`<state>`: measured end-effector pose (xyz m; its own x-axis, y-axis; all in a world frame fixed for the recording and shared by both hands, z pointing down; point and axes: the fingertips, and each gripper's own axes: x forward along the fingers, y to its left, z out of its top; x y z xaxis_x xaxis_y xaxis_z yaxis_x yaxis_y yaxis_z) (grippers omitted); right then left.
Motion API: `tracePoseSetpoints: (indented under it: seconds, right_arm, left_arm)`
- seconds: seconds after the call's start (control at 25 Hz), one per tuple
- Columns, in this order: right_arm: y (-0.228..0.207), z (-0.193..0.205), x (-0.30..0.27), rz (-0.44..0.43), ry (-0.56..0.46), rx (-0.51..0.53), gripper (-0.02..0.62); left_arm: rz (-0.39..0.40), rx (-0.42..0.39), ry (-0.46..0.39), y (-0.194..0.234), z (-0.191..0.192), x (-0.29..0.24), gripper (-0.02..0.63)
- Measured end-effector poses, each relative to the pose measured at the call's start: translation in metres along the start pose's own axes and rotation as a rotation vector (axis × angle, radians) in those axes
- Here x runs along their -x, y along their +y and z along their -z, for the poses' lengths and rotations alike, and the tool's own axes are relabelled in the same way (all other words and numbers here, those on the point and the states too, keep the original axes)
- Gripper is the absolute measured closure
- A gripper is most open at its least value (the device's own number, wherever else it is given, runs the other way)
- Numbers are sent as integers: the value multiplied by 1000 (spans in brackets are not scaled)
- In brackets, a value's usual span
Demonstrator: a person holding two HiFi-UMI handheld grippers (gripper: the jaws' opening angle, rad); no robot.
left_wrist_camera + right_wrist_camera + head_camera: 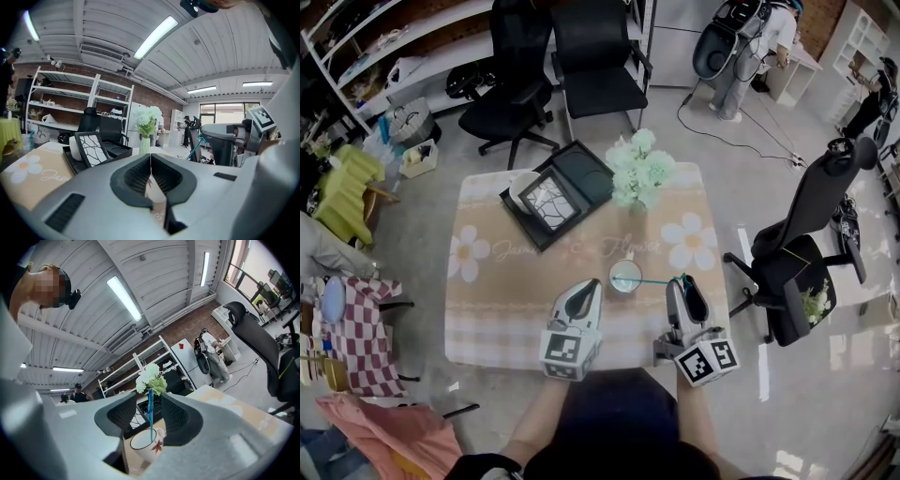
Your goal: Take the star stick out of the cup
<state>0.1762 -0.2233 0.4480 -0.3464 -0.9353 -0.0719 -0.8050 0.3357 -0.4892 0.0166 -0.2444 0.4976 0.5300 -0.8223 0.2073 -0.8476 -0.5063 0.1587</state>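
Note:
A white cup [625, 276] with a red leaf print [146, 445] stands near the front middle of the flower-print table [487, 281]. A thin teal star stick [654, 279] leans out of it toward the right. My right gripper [684, 283] is at the stick's upper end. In the right gripper view the stick [150, 416] rises from the cup through the gap of the right gripper [150, 409], whose jaws stand open and do not press on it. My left gripper [589, 287] hovers just left of the cup; the left gripper [150, 161] is shut with nothing in it.
A black tray [581, 161] with a framed picture [546, 200] lies at the table's back. A vase of white flowers [639, 169] stands behind the cup. Office chairs [806, 234] stand to the right and behind the table. A person [741, 56] is far back.

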Motion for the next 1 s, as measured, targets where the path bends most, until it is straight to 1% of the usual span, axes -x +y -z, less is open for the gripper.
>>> tracePoseSetpoints:
  seconds: [0.04, 0.12, 0.24, 0.36, 0.52, 0.68, 0.8, 1.0]
  right_arm:
    - [0, -1, 0, 5, -4, 8, 443]
    - [1, -2, 0, 12, -12, 21, 479]
    - [0, 0, -1, 14, -3, 17, 485]
    - [-3, 5, -1, 37, 12, 24, 492]
    - [-4, 3, -2, 60, -3, 49, 555]
    - [-2, 4, -3, 67, -1, 51, 580]
    - [2, 3, -5, 58, -2, 80, 580]
    - [7, 2, -8, 53, -2, 116, 581]
  left_arm:
    - [-5, 0, 2, 1, 1, 1, 595]
    - [-18, -2, 5, 5, 4, 3, 595]
    - [-35, -7, 11, 9, 5, 5, 595]
    - [-30, -2, 4, 8, 4, 5, 595]
    - [-35, -4, 5, 10, 6, 8, 595]
    - [-46, -6, -2, 15, 4, 11, 595]
    - [-48, -7, -6, 16, 2, 13, 595]
    - [-43, -31, -26, 18, 1, 13, 595]
